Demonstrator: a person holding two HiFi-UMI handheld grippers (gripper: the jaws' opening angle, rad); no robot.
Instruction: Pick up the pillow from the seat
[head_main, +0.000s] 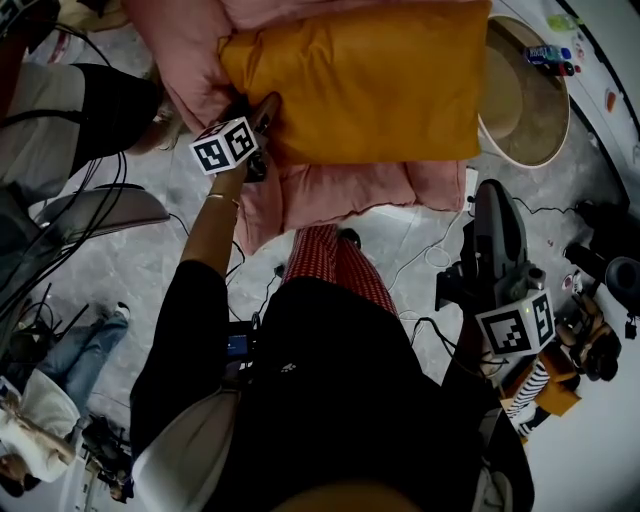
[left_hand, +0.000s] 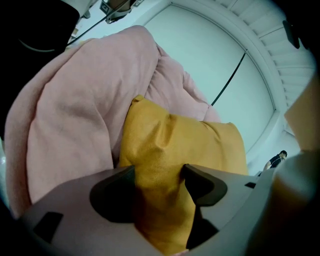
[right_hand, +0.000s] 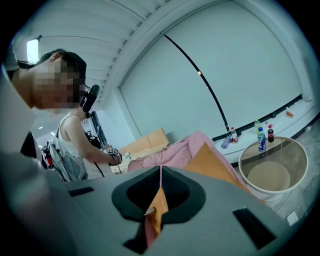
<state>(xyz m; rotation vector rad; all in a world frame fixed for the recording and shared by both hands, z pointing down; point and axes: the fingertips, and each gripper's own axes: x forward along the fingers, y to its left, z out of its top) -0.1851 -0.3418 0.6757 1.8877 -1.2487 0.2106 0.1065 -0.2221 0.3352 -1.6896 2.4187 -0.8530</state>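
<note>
1. Your right gripper (head_main: 490, 192) hangs closest to you, by your leg and well apart from the pillow (head_main: 370, 80). Its jaws are clenched on nothing. The orange sliver in its own view is only the pillow seen beyond them.
2. Your left gripper (head_main: 268, 108) reaches out to the pillow's left edge. Its jaws stand wide apart with a bunched fold of orange fabric between them. The fold fills the gap and brushes both sides, but I see no squeeze, so I judge this as released, not grasping.
3. The pillow lies flat on the pink seat (head_main: 340, 190), its lower edge overlapping the pink padding. Nothing shows it lifted.
4. Past the seat, a round surface (head_main: 545, 135) carries bottles (head_main: 550, 55). It plays no part in the job.
5. Progress, as I read it: the approach is done and the left jaws are placed around a good fold. Left to do: close on that fold, check that it holds, and raise the pillow clear of the seat. The pillow is wide and soft, so it will likely sag from one corner; your idle right gripper could take the far side.
</note>
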